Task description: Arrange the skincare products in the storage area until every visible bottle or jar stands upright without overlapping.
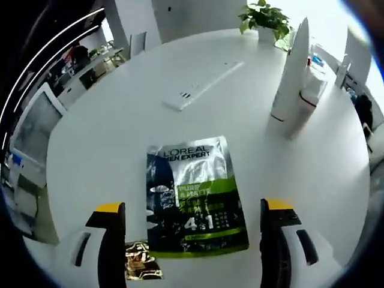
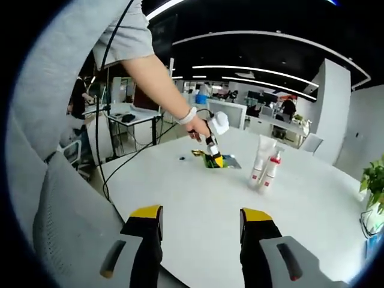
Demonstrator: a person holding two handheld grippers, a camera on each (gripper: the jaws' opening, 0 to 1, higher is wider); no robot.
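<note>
In the left gripper view, the left gripper (image 1: 195, 237) is held wide over the white table (image 1: 108, 132), nothing gripped. A flat sachet (image 1: 195, 195) is seen lying between its jaws, touching neither, with a gold packet (image 1: 142, 264) just beside the left jaw. A white tube (image 1: 292, 69) and a pump bottle (image 1: 307, 99) are stood upright, well apart from the sachet, near a plant (image 1: 264, 17). In the right gripper view, the right gripper (image 2: 201, 225) is also spread wide and empty, low over the near edge; the tube (image 2: 260, 158) and bottle (image 2: 271, 170) are seen far ahead.
</note>
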